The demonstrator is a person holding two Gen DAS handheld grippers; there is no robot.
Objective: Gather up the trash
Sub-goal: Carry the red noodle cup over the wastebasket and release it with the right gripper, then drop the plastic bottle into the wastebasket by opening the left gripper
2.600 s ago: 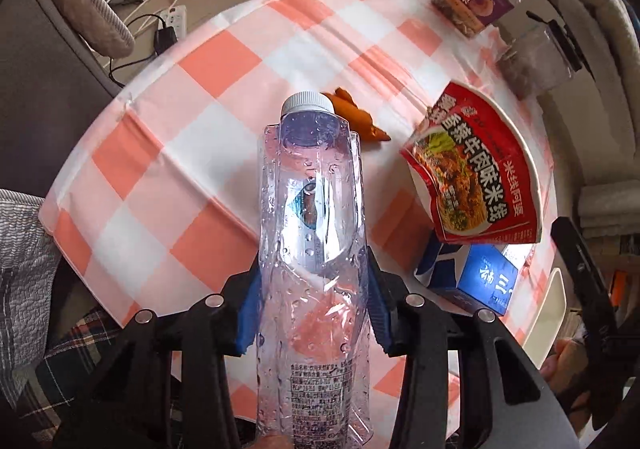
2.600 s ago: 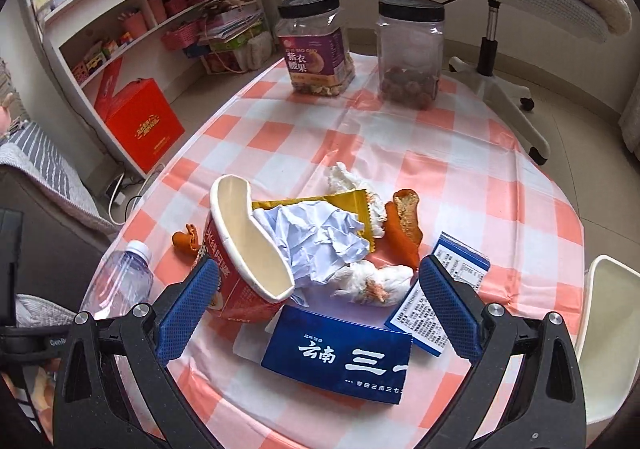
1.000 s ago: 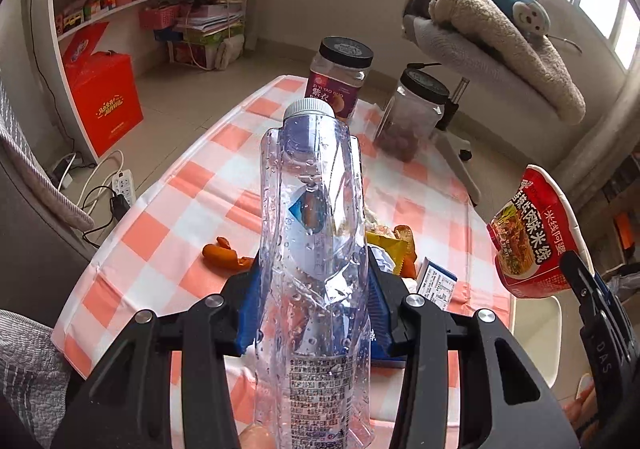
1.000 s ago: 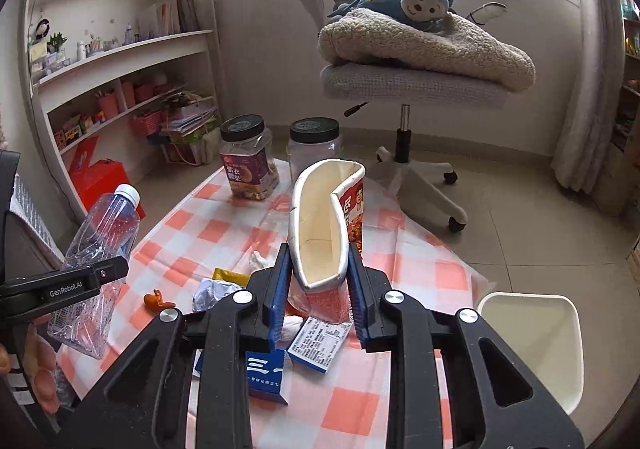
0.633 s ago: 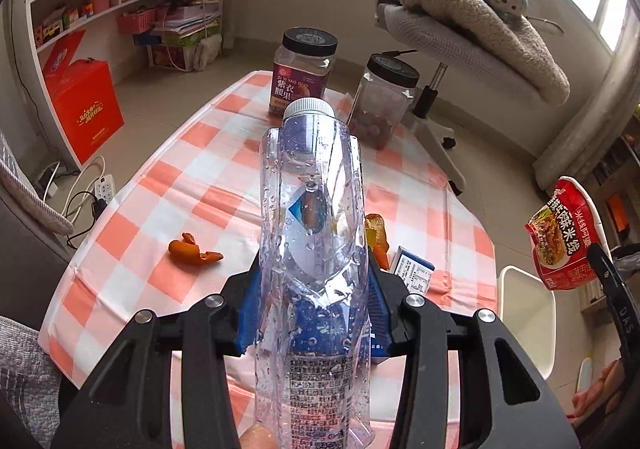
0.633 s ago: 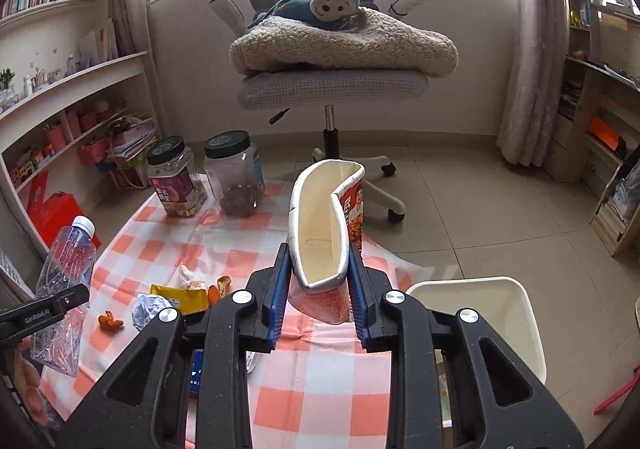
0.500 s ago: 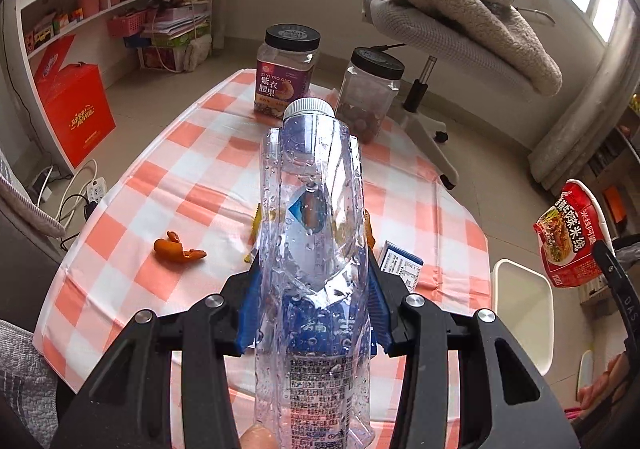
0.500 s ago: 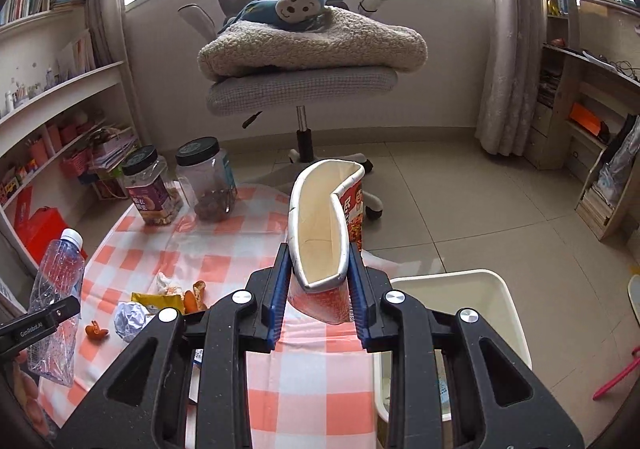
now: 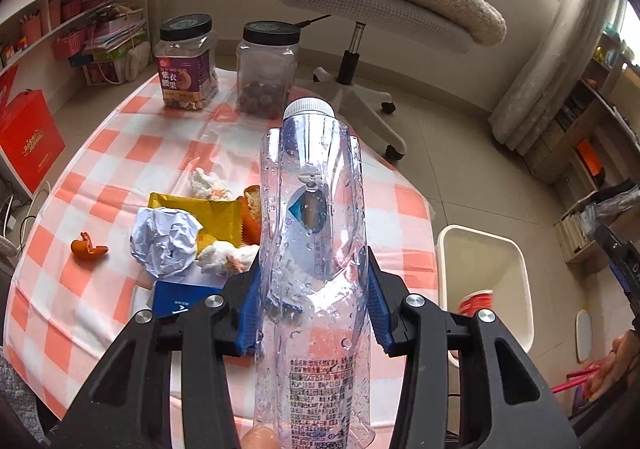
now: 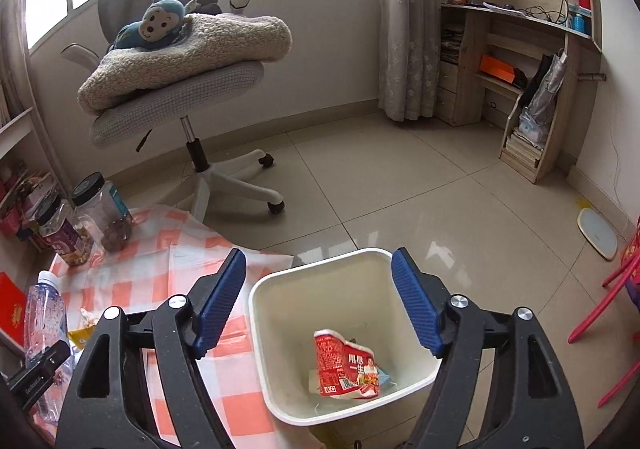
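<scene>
My left gripper (image 9: 314, 309) is shut on a crumpled clear plastic bottle (image 9: 314, 249) with a white cap, held upright above the checked table (image 9: 132, 153). The bottle also shows in the right wrist view (image 10: 42, 313). My right gripper (image 10: 316, 301) is open and empty, right above the white trash bin (image 10: 340, 333). A red noodle cup (image 10: 346, 369) lies inside the bin. The bin (image 9: 484, 281) stands on the floor at the table's right edge. On the table lie a crumpled paper ball (image 9: 164, 241), a yellow wrapper (image 9: 208, 215), tissues (image 9: 222, 259), a blue box (image 9: 180, 299) and an orange peel (image 9: 88, 247).
Two black-lidded jars (image 9: 186, 61) (image 9: 266, 69) stand at the table's far edge. An office chair (image 10: 180, 89) with a blanket and plush monkey stands beyond. Shelves line the left wall (image 9: 80, 9). A desk unit (image 10: 520, 69) stands on the right.
My right gripper swung over the bin, opened and let go of the red noodle cup, which now lies in the bin. My left gripper, with the bottle, moved toward the bin side.
</scene>
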